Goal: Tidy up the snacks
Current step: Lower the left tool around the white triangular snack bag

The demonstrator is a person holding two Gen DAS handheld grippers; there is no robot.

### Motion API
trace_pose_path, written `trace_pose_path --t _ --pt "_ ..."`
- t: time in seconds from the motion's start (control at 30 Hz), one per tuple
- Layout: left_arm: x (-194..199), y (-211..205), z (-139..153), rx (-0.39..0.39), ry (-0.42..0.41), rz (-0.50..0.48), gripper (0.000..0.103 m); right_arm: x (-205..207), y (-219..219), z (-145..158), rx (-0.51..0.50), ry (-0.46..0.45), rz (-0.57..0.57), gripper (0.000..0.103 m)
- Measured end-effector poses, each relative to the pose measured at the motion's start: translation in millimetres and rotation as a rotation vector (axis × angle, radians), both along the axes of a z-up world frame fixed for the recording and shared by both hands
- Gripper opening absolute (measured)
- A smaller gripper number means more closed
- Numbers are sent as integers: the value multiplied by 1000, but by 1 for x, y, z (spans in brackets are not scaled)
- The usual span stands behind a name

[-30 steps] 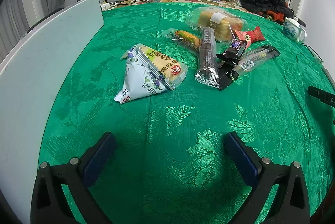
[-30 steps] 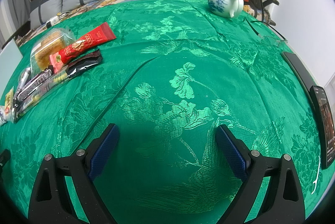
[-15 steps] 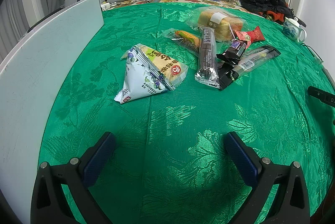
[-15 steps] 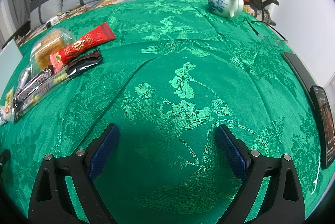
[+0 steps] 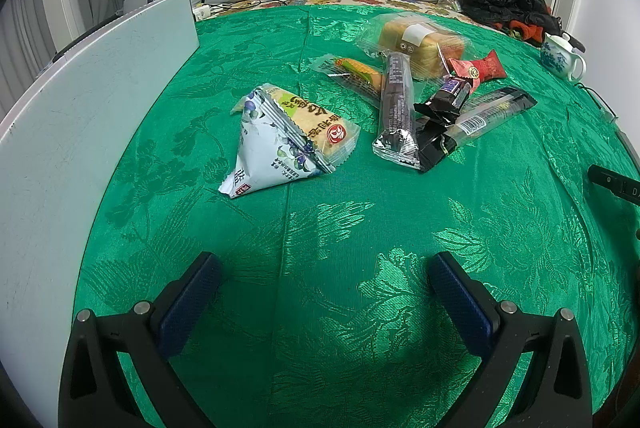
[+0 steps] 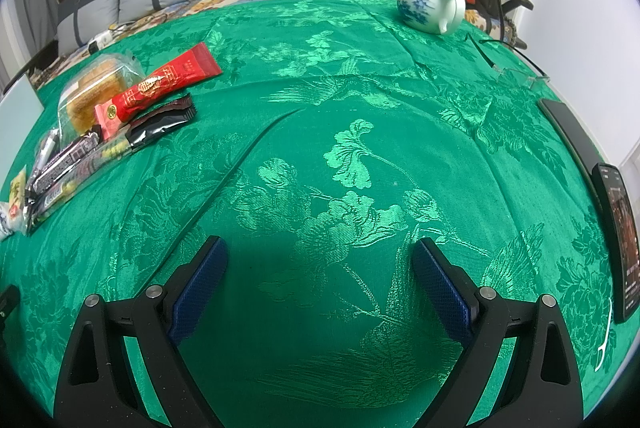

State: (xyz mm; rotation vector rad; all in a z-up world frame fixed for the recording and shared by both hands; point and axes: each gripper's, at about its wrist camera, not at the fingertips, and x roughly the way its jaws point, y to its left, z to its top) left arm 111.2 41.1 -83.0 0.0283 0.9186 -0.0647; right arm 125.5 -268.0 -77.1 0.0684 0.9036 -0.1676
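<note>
Covering the whole counter [image 5: 320, 308] is a glossy green brocade cloth with raised creases; a claw dragged low could catch a fold and shift every packet at once.

Left boundary: a tall pale grey-white panel [image 5: 80, 116] stands along the cloth's edge, closing off any sweep to that side. The right rim carries a dark slab-like phone [image 6: 618, 240] and a second flat black device [image 6: 568, 132], both lying at the very edge and liable to be knocked off by a wide swing of the right claw [image 6: 320, 276].

A white-and-blue porcelain teapot [image 6: 430, 6] sits at the far right, well apart from the snacks; breakage risk only on a long reach.

Snacks lie in a loose overlapping heap, centre-far in the left view:
- clear-wrapped golden cake loaf [image 5: 416, 40]
- white-and-blue triangular pouch [image 5: 272, 148], lying on a yellow-green wafer packet [image 5: 320, 126]
- long dark clear-film biscuit sleeve [image 5: 396, 108]
- red foil sachet [image 5: 480, 70]

Overlap is the main hazard: pinching one wrapper may drag its neighbour, and slick film may slip.

The left claw [image 5: 324, 292] and the right claw are each spread wide, holding nothing, above bare cloth. Open room is ample in the near and central cloth.
</note>
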Motion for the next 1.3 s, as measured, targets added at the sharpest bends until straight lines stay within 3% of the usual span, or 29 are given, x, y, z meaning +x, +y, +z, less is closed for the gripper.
trace_pose_path --t 0.23,0.37,0.6,0.77,0.87,0.93,1.0,1.3 --pt "-4 6 2 -24 4 -13 103 0 0 0 0 0 0 96" --pt "-3 25 8 -155 10 -35 103 0 0 0 0 0 0 96" --pt "20 52 18 -226 32 131 94 0 0 0 0 0 0 96" --pt "50 44 35 -167 5 131 94 0 0 0 0 0 0 96" --pt "65 39 29 -120 40 108 92 0 0 0 0 0 0 96" --pt "68 40 24 -111 52 101 78 0 0 0 0 0 0 96" --pt "67 42 18 -135 77 72 52 0 0 0 0 0 0 96" --pt "32 46 27 -121 54 -18 42 0 0 0 0 0 0 96"
